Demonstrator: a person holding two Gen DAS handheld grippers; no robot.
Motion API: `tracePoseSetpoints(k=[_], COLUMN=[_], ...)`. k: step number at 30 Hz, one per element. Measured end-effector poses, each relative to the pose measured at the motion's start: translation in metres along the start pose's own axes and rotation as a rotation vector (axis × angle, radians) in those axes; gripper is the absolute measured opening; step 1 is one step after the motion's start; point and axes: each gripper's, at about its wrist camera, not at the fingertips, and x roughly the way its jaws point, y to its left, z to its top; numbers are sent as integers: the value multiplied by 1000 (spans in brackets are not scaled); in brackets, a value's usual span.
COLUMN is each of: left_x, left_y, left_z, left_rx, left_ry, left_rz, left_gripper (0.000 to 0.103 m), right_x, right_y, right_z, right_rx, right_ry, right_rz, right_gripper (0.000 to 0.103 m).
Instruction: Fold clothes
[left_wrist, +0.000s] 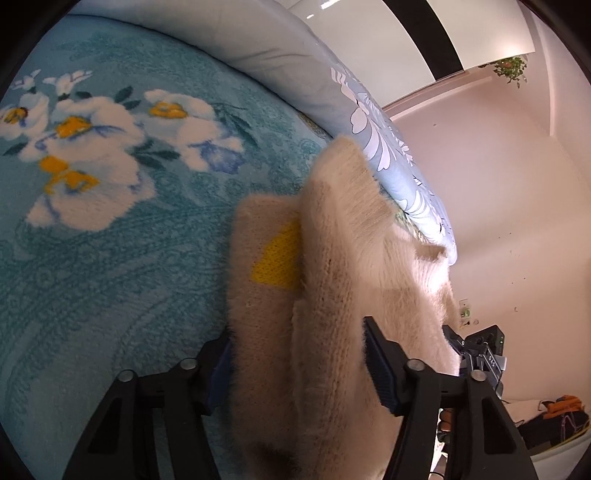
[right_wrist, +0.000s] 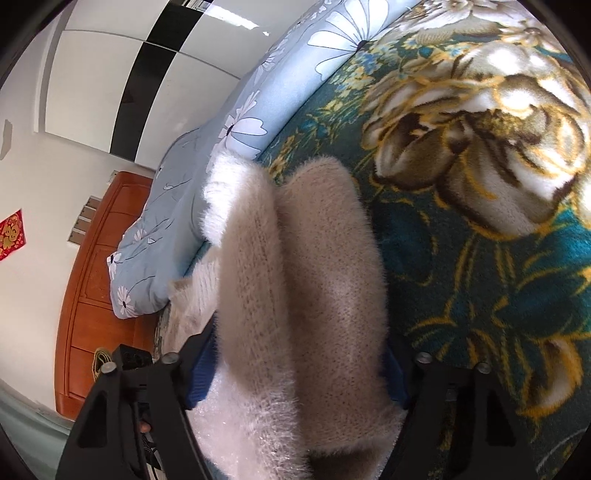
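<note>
A fuzzy cream knitted sweater (left_wrist: 332, 280) with a yellow patch (left_wrist: 279, 258) hangs bunched between my two grippers, lifted over the bed. My left gripper (left_wrist: 299, 365) is shut on one thick fold of it, blue pads (left_wrist: 380, 369) pressing the knit. In the right wrist view the same sweater (right_wrist: 295, 280) fills the middle, and my right gripper (right_wrist: 295, 376) is shut on another fold. The right gripper's black body (left_wrist: 480, 350) shows past the sweater in the left wrist view. The sweater's lower part is hidden below both cameras.
A turquoise blanket with white flowers (left_wrist: 110, 184) covers the bed on the left; a dark teal and gold floral blanket (right_wrist: 480, 221) lies on the right. A light blue flowered quilt (right_wrist: 229, 147) runs along the far side. A wooden cabinet (right_wrist: 96, 295) stands by the wall.
</note>
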Motion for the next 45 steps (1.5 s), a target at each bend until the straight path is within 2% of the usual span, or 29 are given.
tracePoseSetpoints(k=[6, 13, 20, 28, 31, 36, 39, 41, 45], left_x=[-16, -55, -108, -174, -191, -188, -186, -184, -183], left_y=[-5, -3, 0, 26, 35, 51, 62, 65, 84], left_z=[-6, -27, -71, -134, -157, -177, -187, -191, -196], left_rx=[9, 22, 35, 44, 79, 100, 106, 119, 43], left_ry=[-8, 4, 8, 1, -7, 5, -17, -37, -49], left_rz=[-12, -14, -23, -39, -28, 17, 40, 38, -25], left_gripper=[45, 43, 42, 42, 42, 43, 46, 47, 52], right_x=[-7, -21, -36, -49, -51, -48, -48, -47, -43], right_y=[7, 34, 61, 86, 91, 83, 72, 67, 57], right_z=[-7, -31, -86, -154, -180, -210, -221, -224, -226], right_rx=[24, -9, -48, -89, -100, -92, -59, -44, -39], right_ry=[-23, 18, 66, 124, 146, 153, 145, 146, 141], right_rz=[-14, -19, 8, 42, 54, 45, 50, 45, 32], right_gripper=[53, 46, 45, 45, 45, 45, 45, 46, 47])
